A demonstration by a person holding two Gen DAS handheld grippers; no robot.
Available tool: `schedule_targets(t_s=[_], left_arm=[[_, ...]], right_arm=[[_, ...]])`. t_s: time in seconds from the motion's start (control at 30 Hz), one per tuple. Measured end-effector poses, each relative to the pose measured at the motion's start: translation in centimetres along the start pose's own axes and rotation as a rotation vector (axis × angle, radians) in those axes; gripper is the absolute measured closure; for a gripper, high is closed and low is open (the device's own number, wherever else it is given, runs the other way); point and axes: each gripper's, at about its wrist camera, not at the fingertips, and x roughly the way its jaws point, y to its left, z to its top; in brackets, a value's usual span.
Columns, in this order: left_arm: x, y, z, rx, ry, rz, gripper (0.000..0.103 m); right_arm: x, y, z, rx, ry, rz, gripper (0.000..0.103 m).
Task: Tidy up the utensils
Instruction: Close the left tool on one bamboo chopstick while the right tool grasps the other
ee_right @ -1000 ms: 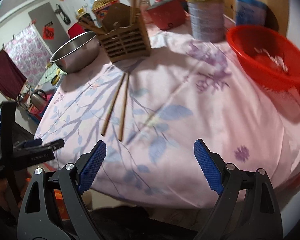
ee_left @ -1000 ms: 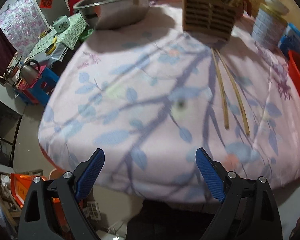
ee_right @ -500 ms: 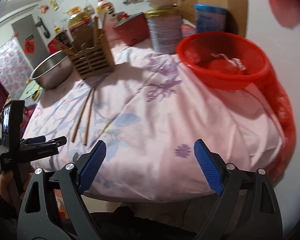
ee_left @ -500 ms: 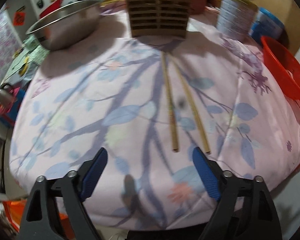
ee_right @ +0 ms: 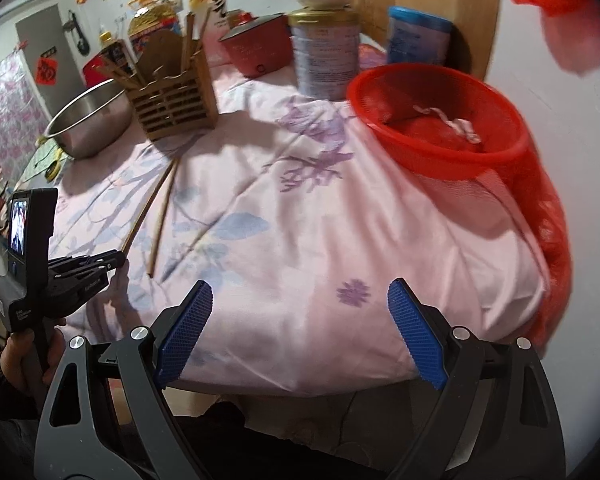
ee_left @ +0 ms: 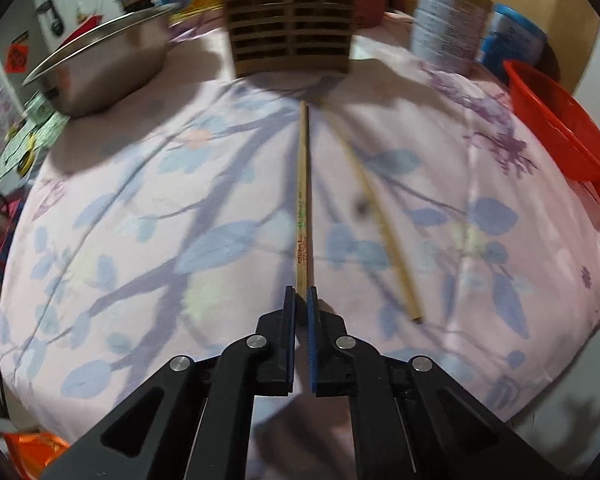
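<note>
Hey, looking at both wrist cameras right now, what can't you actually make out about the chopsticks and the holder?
- Left wrist view: the top of the wooden holder is cut off by the frame edge, so its contents are unseen.
- Left wrist view: the near end of the held chopstick is hidden between the left gripper fingers.
- Left wrist view: the chopstick's print is too small to read.
- Right wrist view: the loose chopstick is blurred.

Pale pink tablecloth (ee_left: 140,184) printed with blue leaves and purple branches, tan bamboo chopsticks (ee_left: 303,196), brown slatted wooden holder (ee_left: 290,36), silver steel bowl (ee_left: 100,68), red mesh basket (ee_right: 440,128), black grippers with blue ribbed pads (ee_right: 186,332).
</note>
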Motion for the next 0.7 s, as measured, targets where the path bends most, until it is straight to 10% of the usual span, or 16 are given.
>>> schedule_targets(t_s=[0.37, 0.7], left_arm=[[-2.5, 9.1, -3.4, -0.136, 0.057, 0.168, 0.097], [-4.0, 11.6, -2.2, -0.187, 0.07, 0.143, 0.097]], right_arm=[[4.9, 9.2, 1.4, -0.198, 0.031, 0.234, 0.017], [8.8, 13.2, 0.8, -0.27, 0.015, 0.282, 0.05]])
